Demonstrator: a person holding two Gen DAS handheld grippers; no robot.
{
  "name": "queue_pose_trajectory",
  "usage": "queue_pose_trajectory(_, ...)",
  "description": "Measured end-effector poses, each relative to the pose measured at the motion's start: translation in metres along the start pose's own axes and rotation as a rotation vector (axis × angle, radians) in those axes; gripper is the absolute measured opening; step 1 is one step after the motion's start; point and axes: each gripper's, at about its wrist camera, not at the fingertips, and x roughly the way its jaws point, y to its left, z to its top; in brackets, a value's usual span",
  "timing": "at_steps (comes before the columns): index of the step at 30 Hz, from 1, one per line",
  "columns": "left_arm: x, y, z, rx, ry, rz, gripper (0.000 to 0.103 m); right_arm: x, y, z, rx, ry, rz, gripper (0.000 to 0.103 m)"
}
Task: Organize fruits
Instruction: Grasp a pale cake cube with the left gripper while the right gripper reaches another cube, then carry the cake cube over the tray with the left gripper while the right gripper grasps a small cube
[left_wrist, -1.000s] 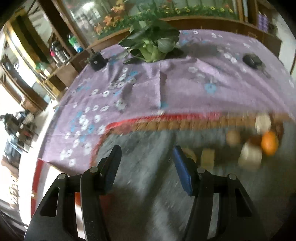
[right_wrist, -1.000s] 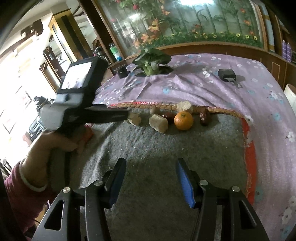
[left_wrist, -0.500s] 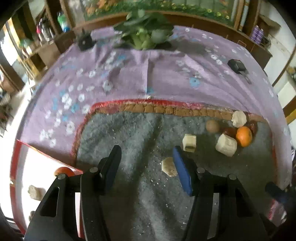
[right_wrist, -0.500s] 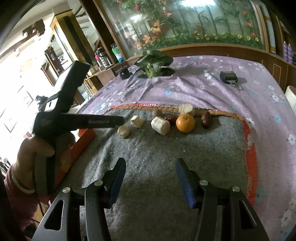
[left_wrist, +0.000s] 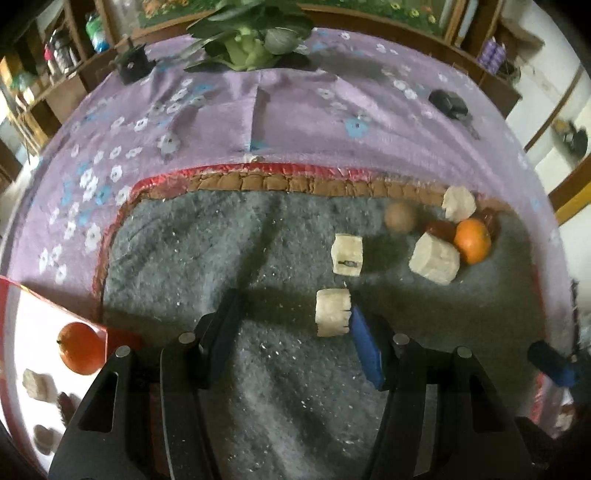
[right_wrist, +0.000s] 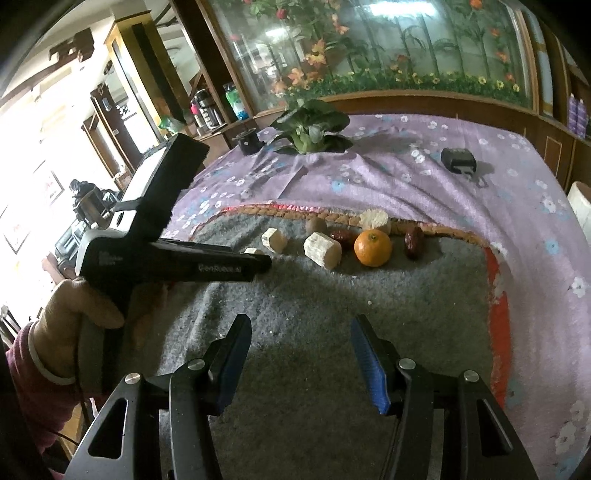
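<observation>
This is a lived-in home, likely a dining or sitting room. The bench (right_wrist: 424, 184) wears a purple floral tablecloth (right_wrist: 517, 229) with a grey felt mat (right_wrist: 369, 302) laid over it. Behind stands a dark wooden display cabinet (right_wrist: 369, 48) with glass doors and painted flowers, side shelves (right_wrist: 218, 107) carrying flasks and bottles, and framed pictures (right_wrist: 48, 188) on a bright wall.

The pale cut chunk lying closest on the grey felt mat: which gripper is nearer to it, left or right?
Left. The left gripper hangs over the pale cut chunk, which lies just inside its blue right finger. The right gripper stays well back over bare grey felt mat.
</observation>
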Motion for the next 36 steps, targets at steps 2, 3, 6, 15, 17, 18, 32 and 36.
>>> queue_pose_trajectory(2, 0.0, -0.003, -0.003, 0.026, 0.0, 0.004, 0.058, 0.002, 0.0, 0.001, 0.002, 0.006, -0.008, 0.054)
queue_pose_trajectory(3, 0.001, -0.006, -0.004, 0.05, 0.001, 0.018, 0.058, 0.002, 0.0, 0.0, 0.002, 0.007, -0.01, 0.054)
queue_pose_trajectory(6, 0.002, -0.013, -0.006, 0.073, -0.012, 0.058, 0.058, 0.003, 0.0, 0.0, 0.006, 0.011, -0.015, 0.054)
queue_pose_trajectory(15, -0.042, 0.005, -0.018, 0.057, -0.104, 0.094, 0.015, 0.005, 0.017, 0.018, -0.021, -0.032, 0.009, 0.054)
queue_pose_trajectory(17, -0.056, 0.021, -0.024, 0.02, -0.122, 0.083, 0.015, 0.018, 0.027, 0.025, -0.028, -0.018, 0.032, 0.053)
queue_pose_trajectory(18, -0.064, 0.03, -0.027, -0.002, -0.134, 0.077, 0.016, 0.023, 0.031, 0.026, -0.033, -0.011, 0.038, 0.052)
queue_pose_trajectory(32, -0.108, 0.088, -0.062, -0.082, -0.236, 0.024, 0.016, 0.141, 0.055, 0.064, -0.043, 0.044, -0.193, 0.014)
queue_pose_trajectory(36, -0.108, 0.099, -0.068, -0.097, -0.237, 0.018, 0.016, 0.13, 0.046, 0.065, -0.021, 0.058, -0.165, 0.014)
